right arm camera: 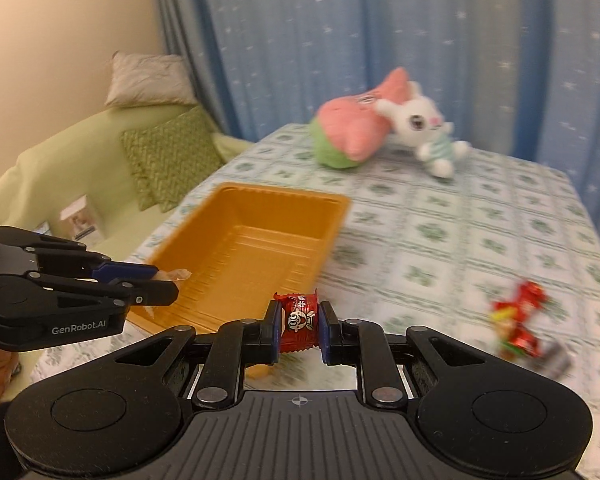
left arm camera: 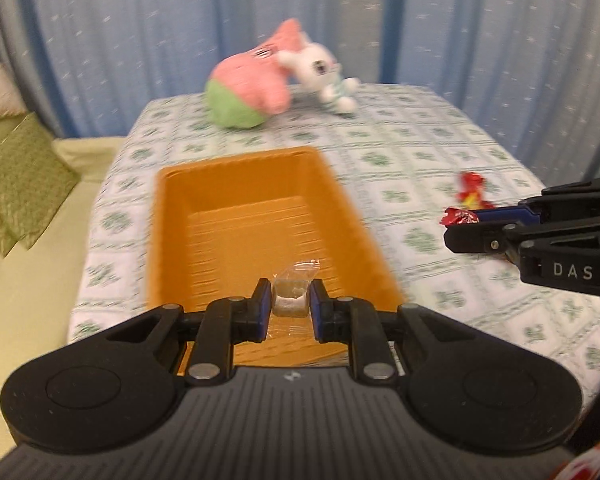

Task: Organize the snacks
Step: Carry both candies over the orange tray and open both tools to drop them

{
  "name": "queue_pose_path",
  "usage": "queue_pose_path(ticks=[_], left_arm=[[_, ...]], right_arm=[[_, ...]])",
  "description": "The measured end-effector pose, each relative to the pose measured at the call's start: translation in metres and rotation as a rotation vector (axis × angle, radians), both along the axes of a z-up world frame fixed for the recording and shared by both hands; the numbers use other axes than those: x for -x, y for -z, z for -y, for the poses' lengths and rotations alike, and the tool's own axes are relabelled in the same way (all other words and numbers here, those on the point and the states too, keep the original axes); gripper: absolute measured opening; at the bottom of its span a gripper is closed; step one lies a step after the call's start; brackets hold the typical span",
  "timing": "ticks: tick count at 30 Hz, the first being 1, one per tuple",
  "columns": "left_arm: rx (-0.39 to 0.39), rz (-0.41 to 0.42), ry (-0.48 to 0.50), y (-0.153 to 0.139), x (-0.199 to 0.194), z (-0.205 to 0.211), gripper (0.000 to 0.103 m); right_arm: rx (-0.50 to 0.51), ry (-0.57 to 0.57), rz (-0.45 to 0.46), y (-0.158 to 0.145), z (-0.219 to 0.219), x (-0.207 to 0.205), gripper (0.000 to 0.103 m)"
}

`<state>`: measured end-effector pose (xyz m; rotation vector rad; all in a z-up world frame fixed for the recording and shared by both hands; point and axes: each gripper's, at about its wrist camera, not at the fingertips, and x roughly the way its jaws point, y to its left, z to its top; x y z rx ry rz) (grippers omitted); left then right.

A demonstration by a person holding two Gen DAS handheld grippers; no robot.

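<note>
Broadly, a blue curtain [left arm camera: 140, 40] hung behind everything, and a pale green sofa [right arm camera: 60, 168] with a green cushion [right arm camera: 168, 156] and a white pillow [right arm camera: 148, 80] stood to the left of the table. A cloth [left arm camera: 400, 152] with a green checked pattern covered the table.

Next in size, an orange tray [left arm camera: 236, 216] lay on the cloth on the left side, its floor bare except where the left gripper reached over it. At the far end of the table a pink and green plush toy [left arm camera: 248, 88] lay against a white bunny toy [left arm camera: 320, 68], the two touching.

Then came the left gripper [left arm camera: 291, 300], held over the near end of the tray. Its fingers were clamped on a pale candy in a clear wrapper [left arm camera: 290, 298], which hung above the tray floor.

Beside it, the right gripper [right arm camera: 300, 320] was held just right of the tray's near corner, above the cloth. Its fingers were pressed against the two sides of a red wrapped candy [right arm camera: 300, 318] with a small cartoon face printed on it.

Smallest of all, a little heap of red and yellow wrapped candies [right arm camera: 518, 322] lay on the cloth to the right, well apart from the tray and blurred in both views.
</note>
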<state>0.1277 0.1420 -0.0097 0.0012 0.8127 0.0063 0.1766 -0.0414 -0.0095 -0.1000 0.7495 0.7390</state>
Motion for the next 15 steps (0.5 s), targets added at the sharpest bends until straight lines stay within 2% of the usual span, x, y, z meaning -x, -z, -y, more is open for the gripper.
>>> queue_pose_path(ticks=[6,15], left_arm=[[0.004,-0.019,-0.037,0.014,-0.007,-0.035,0.018],[0.003,-0.023,-0.03,0.028,-0.022,-0.042,0.019]], right_arm=[[0.003,-0.012,-0.048,0.023,-0.036,-0.017,0.019],[0.004,-0.004,-0.084,0.041,-0.05,-0.031,0.019]])
